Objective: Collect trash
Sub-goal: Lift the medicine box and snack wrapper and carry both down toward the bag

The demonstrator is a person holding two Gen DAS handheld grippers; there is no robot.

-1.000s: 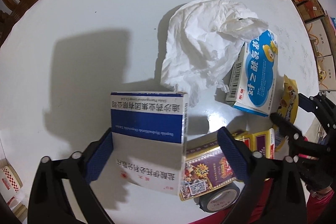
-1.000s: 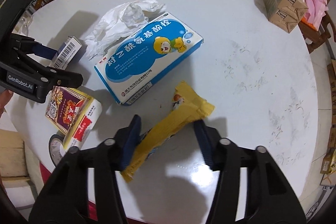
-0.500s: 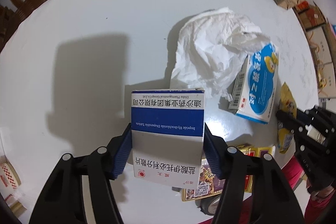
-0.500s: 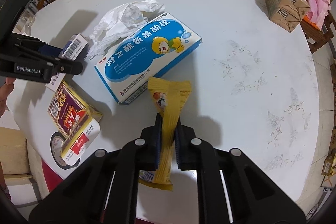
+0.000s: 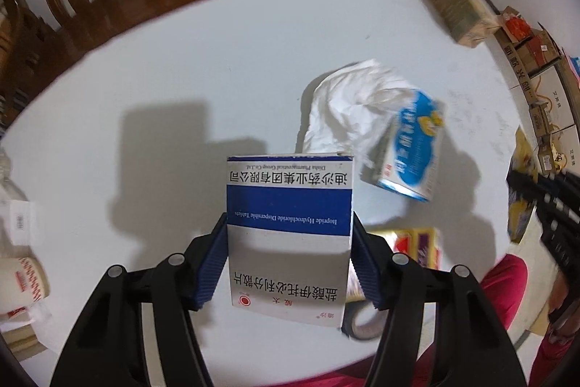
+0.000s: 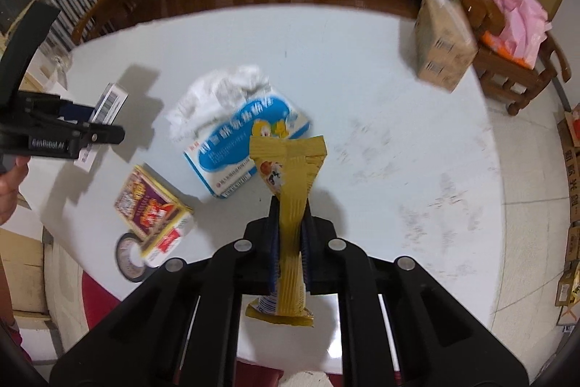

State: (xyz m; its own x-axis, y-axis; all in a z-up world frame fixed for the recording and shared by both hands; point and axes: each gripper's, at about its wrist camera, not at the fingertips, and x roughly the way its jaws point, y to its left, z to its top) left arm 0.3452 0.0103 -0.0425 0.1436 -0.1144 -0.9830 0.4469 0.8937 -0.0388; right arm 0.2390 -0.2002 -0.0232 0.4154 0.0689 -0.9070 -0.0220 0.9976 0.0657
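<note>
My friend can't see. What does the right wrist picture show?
Black tongs squeeze a yellow snack wrapper above a round white table. Below lie a blue medicine box, crumpled white tissue and a purple-and-yellow box.

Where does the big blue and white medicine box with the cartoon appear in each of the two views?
Left wrist view: the cartoon box lies right of centre, against the crumpled tissue.
Right wrist view: the box lies centre-left, partly behind the yellow wrapper.
Shared landmark: the tissue.
</note>
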